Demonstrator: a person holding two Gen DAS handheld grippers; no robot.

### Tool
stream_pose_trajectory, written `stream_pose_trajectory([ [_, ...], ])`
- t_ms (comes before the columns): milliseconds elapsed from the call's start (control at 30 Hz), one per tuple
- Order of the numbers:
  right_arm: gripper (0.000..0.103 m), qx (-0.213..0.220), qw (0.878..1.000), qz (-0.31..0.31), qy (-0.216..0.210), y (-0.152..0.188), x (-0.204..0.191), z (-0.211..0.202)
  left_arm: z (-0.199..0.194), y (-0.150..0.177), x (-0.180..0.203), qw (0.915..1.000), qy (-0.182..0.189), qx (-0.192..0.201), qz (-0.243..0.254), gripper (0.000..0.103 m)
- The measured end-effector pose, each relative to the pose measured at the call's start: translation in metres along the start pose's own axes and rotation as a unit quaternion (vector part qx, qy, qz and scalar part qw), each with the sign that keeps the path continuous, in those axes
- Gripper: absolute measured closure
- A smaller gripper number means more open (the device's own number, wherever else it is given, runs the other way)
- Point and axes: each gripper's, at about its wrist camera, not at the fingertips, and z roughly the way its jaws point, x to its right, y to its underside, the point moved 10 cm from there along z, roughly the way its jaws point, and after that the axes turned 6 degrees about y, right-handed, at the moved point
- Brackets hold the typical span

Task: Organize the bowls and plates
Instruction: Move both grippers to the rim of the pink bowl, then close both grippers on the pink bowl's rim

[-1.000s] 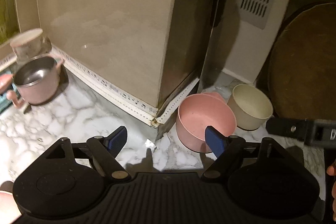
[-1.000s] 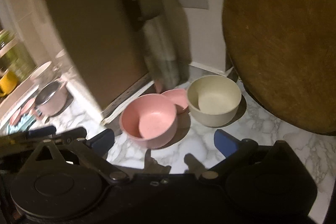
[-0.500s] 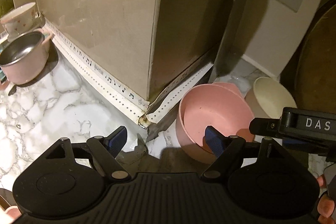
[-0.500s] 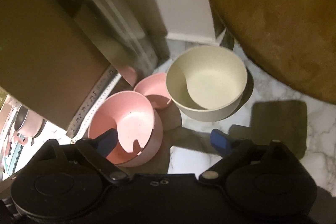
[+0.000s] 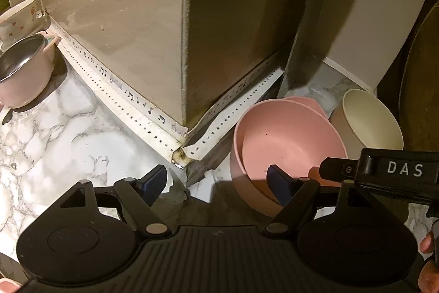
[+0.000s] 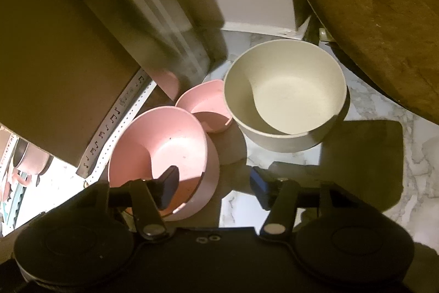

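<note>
Rim of pink bowl [image 6: 164, 139] between closing right gripper [image 6: 215, 187] pads, seemingly untouched.

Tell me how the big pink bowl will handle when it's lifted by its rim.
The big pink bowl looks rigid and matte, so the right gripper, whose jaws are closing astride its rim, should hold without much slip. Gripped at one side, it will probably tilt. It stands close against the small pink bowl, which it may nudge.

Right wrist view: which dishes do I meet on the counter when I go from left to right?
Large pink bowl → small pink bowl → cream bowl. The round wooden board leans at the far right, behind them.
</note>
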Motion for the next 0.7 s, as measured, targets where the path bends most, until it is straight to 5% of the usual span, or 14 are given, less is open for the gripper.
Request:
stream_pose_trajectory([
  [433,0.089,-0.01,1.0,-0.002,-0.015,0.002,-0.009,0.001,-0.001,0.003,-0.007,0.9992,0.015,-0.01,-0.035,0.05],
  [700,0.092,-0.013,1.0,-0.014,-0.017,0.013,-0.017,-0.005,-0.009,0.018,-0.009,0.9984,0.036,-0.03,-0.033,0.078],
])
